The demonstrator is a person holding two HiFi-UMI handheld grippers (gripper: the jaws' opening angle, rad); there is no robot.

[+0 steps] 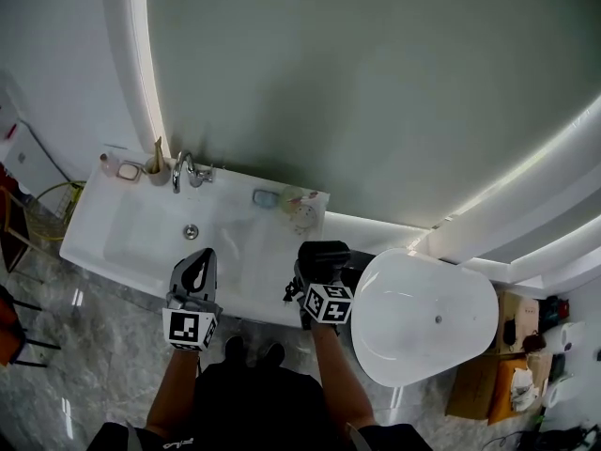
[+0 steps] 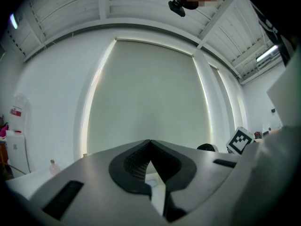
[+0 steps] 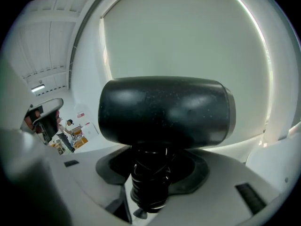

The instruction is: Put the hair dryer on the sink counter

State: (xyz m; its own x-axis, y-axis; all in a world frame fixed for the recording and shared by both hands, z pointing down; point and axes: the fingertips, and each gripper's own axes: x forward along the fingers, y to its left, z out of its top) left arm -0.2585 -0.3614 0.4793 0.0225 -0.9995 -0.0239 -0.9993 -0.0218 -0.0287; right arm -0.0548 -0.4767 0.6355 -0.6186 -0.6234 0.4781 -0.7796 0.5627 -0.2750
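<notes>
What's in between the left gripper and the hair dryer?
Nothing but a bare strip of the white sink counter. The head view shows it running between the left gripper and the hair dryer.

1. White counter (image 1: 90, 225) with a sunken basin and drain (image 1: 191, 231).
2. Along its back rim: bottle (image 1: 109, 164), soap dish (image 1: 130, 171), cup (image 1: 158, 169), faucet (image 1: 185, 170).
3. Right end: blue dish (image 1: 265, 198), round disc (image 1: 301, 217).

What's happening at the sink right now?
A person stands at the sink counter. The right hand-held gripper is shut on the cord-wrapped handle of a black hair dryer, holding it by the counter's right end. The left hand-held gripper is shut and empty, near the counter's front edge.
</notes>
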